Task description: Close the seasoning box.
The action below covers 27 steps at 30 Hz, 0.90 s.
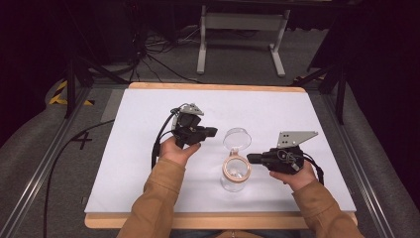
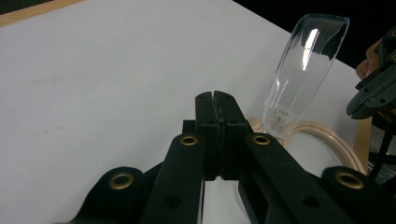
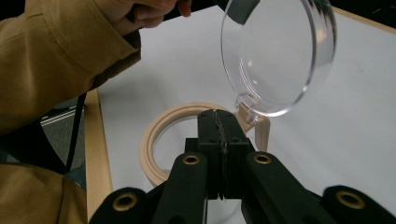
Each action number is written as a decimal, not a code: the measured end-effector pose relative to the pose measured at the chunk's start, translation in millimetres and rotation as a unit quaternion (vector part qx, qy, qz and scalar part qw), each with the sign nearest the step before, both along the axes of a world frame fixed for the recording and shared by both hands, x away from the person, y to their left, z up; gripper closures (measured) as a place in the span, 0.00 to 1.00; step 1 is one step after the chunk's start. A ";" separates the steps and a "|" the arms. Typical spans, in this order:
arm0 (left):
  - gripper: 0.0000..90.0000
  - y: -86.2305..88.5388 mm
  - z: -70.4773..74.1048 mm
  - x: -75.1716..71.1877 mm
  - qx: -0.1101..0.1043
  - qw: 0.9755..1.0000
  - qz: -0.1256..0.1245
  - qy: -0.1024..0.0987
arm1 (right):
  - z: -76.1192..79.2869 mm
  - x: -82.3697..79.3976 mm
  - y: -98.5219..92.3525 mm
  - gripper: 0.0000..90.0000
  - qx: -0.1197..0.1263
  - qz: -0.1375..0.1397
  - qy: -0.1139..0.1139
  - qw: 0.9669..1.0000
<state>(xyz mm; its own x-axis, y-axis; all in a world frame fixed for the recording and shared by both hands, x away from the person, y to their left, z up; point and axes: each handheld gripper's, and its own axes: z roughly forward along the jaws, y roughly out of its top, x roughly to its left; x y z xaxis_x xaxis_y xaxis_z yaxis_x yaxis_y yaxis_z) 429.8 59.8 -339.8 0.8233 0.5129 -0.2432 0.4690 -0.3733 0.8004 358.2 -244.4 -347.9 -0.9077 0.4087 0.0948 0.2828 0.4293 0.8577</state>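
A clear jar [image 1: 235, 177] with a beige rim [image 1: 225, 169] stands on the white table top [image 1: 148, 119], near the front centre. Its round clear lid [image 1: 236, 138] is swung up and back on a beige hinge. My left gripper [image 1: 214, 131] hovers left of the lid, jaws shut on nothing. The shut, empty right gripper [image 1: 249, 158] points at the rim from the right. In the left gripper view my left gripper [image 2: 215, 95] faces the lid [image 2: 306, 70] edge-on. In the right gripper view my right gripper [image 3: 219, 114] sits just before the rim [image 3: 159, 135], beside the hinge [image 3: 259, 126], under the lid [image 3: 280, 51].
The table's wooden edge [image 1: 218, 219] runs along the front. A tan sleeve [image 3: 60, 56] of the left arm lies beyond the jar in the right gripper view. Behind the table, cables [image 1: 163, 64] and a grey stand [image 1: 242, 29] are on the floor.
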 end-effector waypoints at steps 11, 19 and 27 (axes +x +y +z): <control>0.97 -9.4 1.7 -4.9 0.004 1.000 -0.027 -0.009 | 0.7 0.3 5.0 0.99 0.025 -0.007 -0.015 1.000; 0.99 -15.0 -2.6 -2.6 0.009 0.999 -0.039 -0.016 | -0.8 0.8 6.2 0.99 0.026 -0.007 -0.015 1.000; 0.99 -17.9 -1.7 -5.3 0.026 0.997 -0.068 -0.026 | -1.7 1.2 7.4 0.99 0.026 -0.005 -0.014 1.000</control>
